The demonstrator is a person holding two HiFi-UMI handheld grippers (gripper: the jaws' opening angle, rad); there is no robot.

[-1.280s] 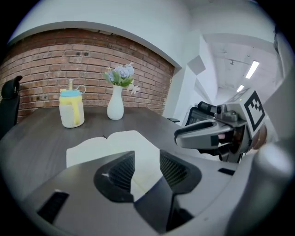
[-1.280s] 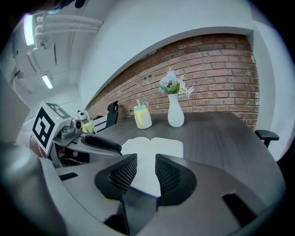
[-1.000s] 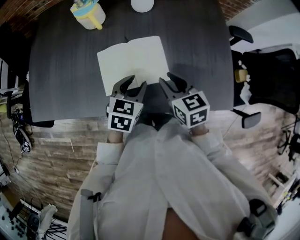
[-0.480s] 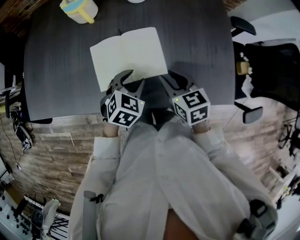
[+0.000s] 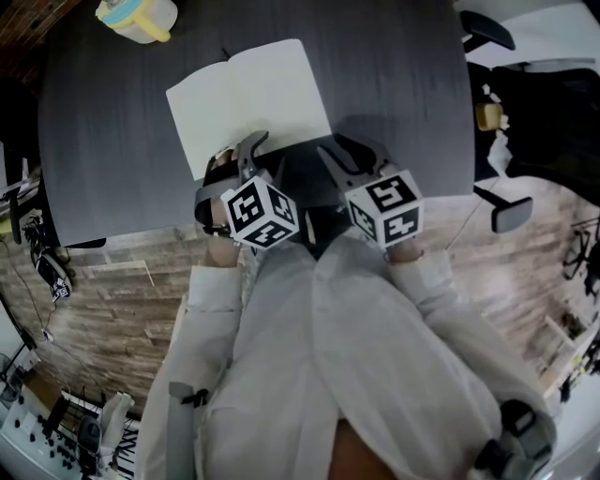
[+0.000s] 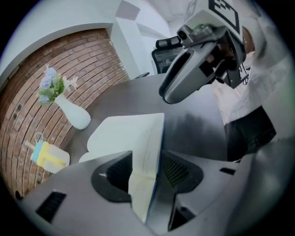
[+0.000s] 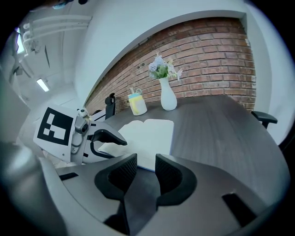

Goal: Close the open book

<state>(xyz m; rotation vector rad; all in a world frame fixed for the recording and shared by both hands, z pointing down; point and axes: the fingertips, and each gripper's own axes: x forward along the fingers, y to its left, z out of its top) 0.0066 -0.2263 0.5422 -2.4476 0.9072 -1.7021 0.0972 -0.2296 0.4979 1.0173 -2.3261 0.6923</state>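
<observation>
A dark grey table [image 5: 403, 84] is seen from above, from a camera worn on a person's head. An open book [image 5: 248, 98] with blank white pages is laid flat on it, toward the twelve o'clock side of the view, with its spine running roughly from eleven o'clock to five o'clock. A thin blue cover edge is shown along the book's right side in the left gripper view.

The left gripper [image 5: 242, 155] is held at the book's six o'clock edge. In its own view its jaws are spread wide and have just been opening. The near edge of the book's right-hand page is seen between them. It cannot be told whether either pad touches the paper.

The right gripper [image 5: 345, 155] is held just off the book's five o'clock corner, over bare table. Its jaws are parted by a moderate gap. Nothing is held between them; only table surface and the book's near edge are seen beyond.

Each gripper is topped by a cube with black and white square markers. Both are carried by a person in white sleeves [image 5: 431, 281].

A yellow and white cup [image 5: 136, 19] is set at the table's eleven o'clock corner. A white vase [image 7: 168, 99] of flowers is placed just beside it, before a brick wall [image 7: 216, 55]. A black office chair [image 5: 534, 103] is seen at two o'clock, off the table.
</observation>
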